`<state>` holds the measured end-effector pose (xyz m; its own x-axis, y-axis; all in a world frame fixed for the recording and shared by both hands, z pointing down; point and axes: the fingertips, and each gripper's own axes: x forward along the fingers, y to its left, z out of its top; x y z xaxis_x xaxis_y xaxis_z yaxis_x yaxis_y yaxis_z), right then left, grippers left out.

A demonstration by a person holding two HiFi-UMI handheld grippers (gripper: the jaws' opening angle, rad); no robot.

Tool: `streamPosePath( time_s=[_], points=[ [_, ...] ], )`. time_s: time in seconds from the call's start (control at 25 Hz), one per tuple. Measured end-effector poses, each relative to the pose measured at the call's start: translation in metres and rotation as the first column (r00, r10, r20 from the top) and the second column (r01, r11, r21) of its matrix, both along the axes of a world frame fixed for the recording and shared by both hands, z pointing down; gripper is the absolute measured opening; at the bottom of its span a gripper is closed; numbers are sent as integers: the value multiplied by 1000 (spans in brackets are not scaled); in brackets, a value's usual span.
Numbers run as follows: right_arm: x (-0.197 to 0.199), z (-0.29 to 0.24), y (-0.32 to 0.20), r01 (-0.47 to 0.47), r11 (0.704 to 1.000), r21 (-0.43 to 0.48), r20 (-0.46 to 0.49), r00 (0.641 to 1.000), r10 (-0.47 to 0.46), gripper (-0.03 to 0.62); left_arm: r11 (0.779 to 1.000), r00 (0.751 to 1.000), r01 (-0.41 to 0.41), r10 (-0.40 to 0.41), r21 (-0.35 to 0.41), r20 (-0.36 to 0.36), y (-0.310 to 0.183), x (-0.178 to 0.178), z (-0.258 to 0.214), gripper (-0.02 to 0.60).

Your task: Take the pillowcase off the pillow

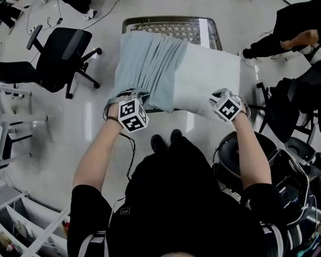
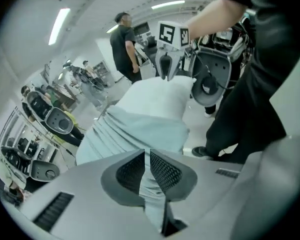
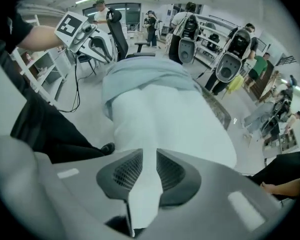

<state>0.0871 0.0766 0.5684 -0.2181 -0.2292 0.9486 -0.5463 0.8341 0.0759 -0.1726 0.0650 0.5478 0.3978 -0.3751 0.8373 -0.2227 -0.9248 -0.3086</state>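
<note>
The pillow [image 1: 208, 76] lies across you, bare end pointing right. Your left gripper [image 2: 147, 156] clamps the pillowcase [image 1: 147, 63]; your right gripper [image 3: 149, 160], the bare end.

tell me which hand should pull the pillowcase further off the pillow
Left: the left tool is shut on the bunched pillowcase, so it can likely draw it off, while the right tool pinches the bare pillow and anchors it.

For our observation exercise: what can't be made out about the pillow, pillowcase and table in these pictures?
- Head view: half the pillow, covered by the bunched pillowcase.
- Head view: most of the table, under the pillow.
- Right gripper view: the pinched pillow corner's tip, behind the right hand-held gripper.
</note>
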Motion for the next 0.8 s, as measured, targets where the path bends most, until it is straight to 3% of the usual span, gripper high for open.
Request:
streamPosePath(
  time_s=[0.08,0.32,0.8],
  points=[
    [3,-15,-24,-22,998,53,7,1000,22,97,1000,999,25,-24,18,-40,-25,4,-16,37],
    [-8,-27,-94,-8,994,110,41,999,4,171,999,999,24,-22,45,-36,-106,31,-29,41],
    [-28,55,-230,123,990,-71,149,983,-111,347,991,999,0,-7,-136,-46,-263,115,28,141]
  ],
)
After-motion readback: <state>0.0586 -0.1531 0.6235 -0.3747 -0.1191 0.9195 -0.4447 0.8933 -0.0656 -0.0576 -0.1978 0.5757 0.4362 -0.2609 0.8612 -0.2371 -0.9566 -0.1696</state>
